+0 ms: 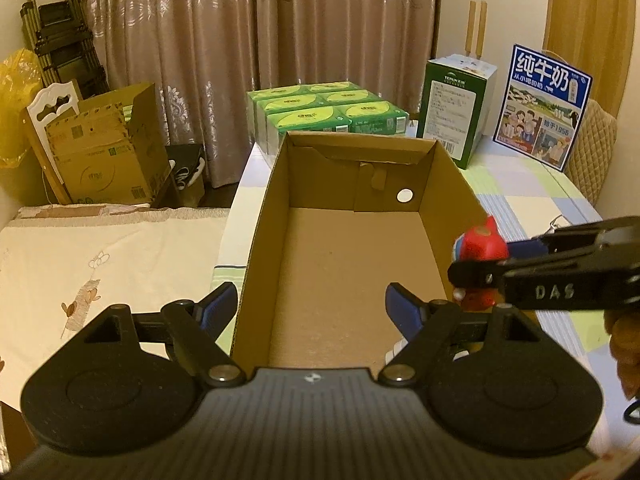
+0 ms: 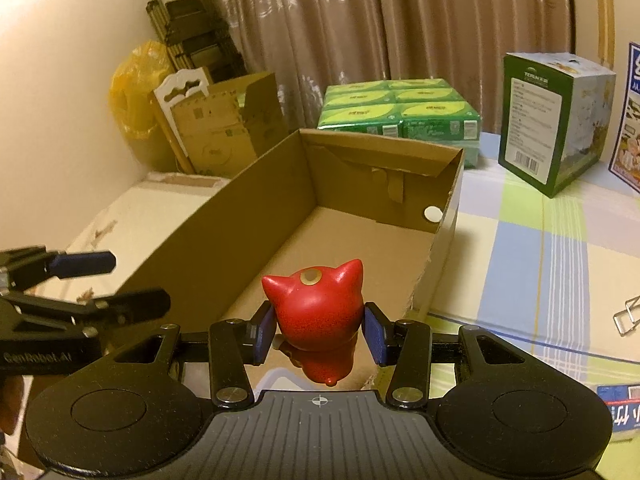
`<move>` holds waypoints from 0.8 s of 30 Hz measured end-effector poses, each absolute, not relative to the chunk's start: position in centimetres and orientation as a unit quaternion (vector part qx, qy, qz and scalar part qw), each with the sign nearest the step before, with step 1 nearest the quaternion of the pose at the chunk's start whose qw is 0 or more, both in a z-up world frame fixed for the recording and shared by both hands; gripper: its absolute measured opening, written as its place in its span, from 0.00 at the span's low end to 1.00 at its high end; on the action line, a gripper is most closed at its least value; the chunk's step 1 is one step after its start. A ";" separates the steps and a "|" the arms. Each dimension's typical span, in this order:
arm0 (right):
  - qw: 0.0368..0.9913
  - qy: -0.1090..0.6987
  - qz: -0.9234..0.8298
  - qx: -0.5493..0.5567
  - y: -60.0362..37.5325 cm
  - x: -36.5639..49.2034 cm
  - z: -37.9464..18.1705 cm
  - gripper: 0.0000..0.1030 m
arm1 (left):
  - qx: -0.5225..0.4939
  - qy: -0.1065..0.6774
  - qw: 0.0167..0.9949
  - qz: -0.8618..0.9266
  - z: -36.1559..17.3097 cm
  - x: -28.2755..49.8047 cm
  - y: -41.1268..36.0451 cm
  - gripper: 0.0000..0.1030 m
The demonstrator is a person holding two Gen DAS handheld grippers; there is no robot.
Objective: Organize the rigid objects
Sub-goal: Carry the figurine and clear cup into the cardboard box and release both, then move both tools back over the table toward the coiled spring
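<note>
An open, empty cardboard box (image 1: 264, 208) (image 2: 224, 236) lies on the checked tablecloth. My right gripper (image 2: 318, 332) is shut on a red cat-eared figurine (image 2: 316, 304), held above the box's near right corner. In the left wrist view the same figurine (image 1: 482, 246) shows at the right, clamped in the right gripper (image 1: 486, 259) just over the box's right wall. My left gripper (image 1: 310, 306) is open and straddles the box's near left wall, one blue pad outside and one inside. It also enters the right wrist view as the left gripper (image 2: 116, 282), holding nothing.
Green tissue packs (image 1: 320, 108) and a green-and-white carton (image 1: 454, 108) stand behind the box, with a blue milk carton (image 1: 540, 108) to the right. Metal binder clips (image 2: 628, 316) lie on the cloth at right. A cream-covered surface (image 1: 100, 264) and stacked cardboard (image 1: 108, 148) sit to the left.
</note>
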State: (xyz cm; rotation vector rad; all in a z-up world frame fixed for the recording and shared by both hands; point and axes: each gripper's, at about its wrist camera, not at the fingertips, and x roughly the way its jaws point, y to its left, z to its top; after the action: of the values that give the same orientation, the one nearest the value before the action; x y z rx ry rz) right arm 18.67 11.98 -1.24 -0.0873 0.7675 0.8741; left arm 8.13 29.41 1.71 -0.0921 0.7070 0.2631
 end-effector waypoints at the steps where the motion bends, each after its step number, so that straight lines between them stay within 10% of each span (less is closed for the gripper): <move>1: 0.835 0.362 0.412 -0.046 12.1 18.6 -1.4 0.42 | -0.046 0.345 0.929 0.128 1.7 8.1 29.4 0.76; 14: 0.839 0.353 0.411 -0.049 12.4 18.9 -1.6 0.43 | -0.047 0.347 0.928 0.127 1.3 8.1 29.0 0.76; 24: 0.858 0.320 0.400 -0.025 10.5 19.2 0.7 0.63 | -0.049 0.345 0.929 0.126 1.7 7.5 28.6 0.76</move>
State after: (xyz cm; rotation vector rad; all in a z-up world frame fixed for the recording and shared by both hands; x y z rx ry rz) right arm 19.18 10.53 0.68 -0.0517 0.6724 0.8409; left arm 7.54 28.63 1.71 -0.1014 0.7067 0.2589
